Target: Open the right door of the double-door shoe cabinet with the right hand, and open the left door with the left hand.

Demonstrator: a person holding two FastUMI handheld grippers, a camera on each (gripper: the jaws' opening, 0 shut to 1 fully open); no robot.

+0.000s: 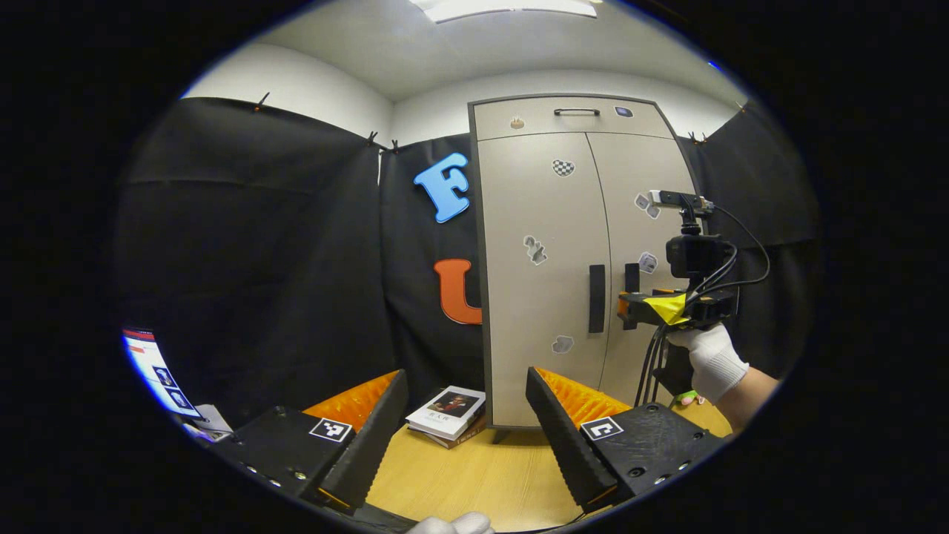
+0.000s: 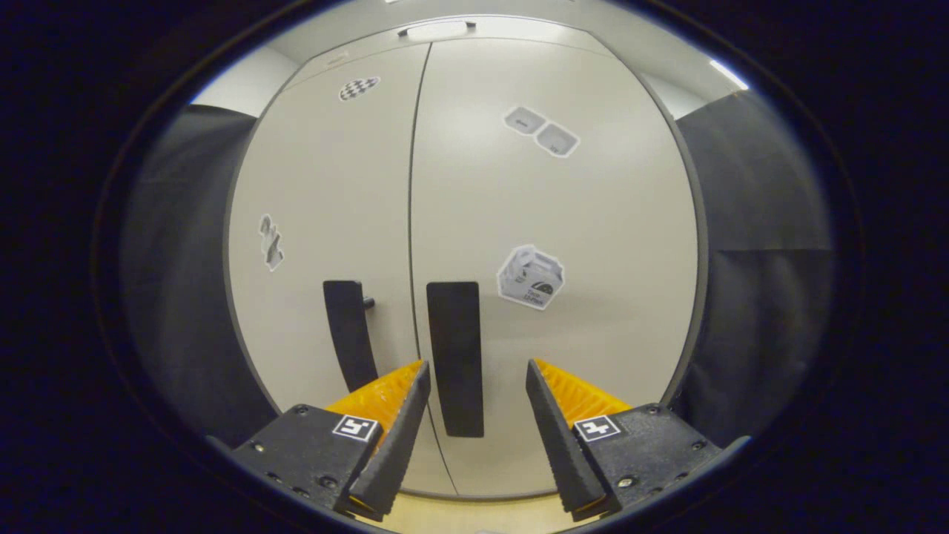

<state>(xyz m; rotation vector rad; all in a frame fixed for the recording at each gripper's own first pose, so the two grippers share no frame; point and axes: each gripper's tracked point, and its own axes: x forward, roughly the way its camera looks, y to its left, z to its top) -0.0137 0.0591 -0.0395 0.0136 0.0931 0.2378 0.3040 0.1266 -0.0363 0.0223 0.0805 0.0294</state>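
- Beige and shut, the shoe cabinet (image 1: pixel 549 274) stood on the wooden worktop (image 1: pixel 474 475) against the booth's black cloth; both doors lay flush, so we judged that neither had been opened yet.
- We held the right gripper (image 2: pixel 474 437) close to the right door (image 2: pixel 563 297), its fingers spread wide and gripping nothing; the black right handle (image 2: pixel 454 356) stood upright between the fingertips in the right gripper view, probably because we were lining up to close on it; whether a finger touched the handle we could not tell.
- From the left gripper view the right gripper (image 1: pixel 626 308) showed at handle height, carried by a white-gloved hand (image 1: pixel 712 360) with cables trailing below; its tip sat right at the right handle, hiding most of it.
- We kept the left gripper (image 1: pixel 467 437) well back from the cabinet, fingers wide apart and empty; we think it waited there so the right door could swing first without the two hands crossing.
- The left handle (image 1: pixel 596 298) on the left door (image 1: pixel 541 222) was free and untouched; it sat just beside the centre seam, near its twin, so a careless grasp could catch both.
- A small stack of books (image 1: pixel 448 415) lay on the worktop at the cabinet's foot, on the left side; the left door might sweep over it.
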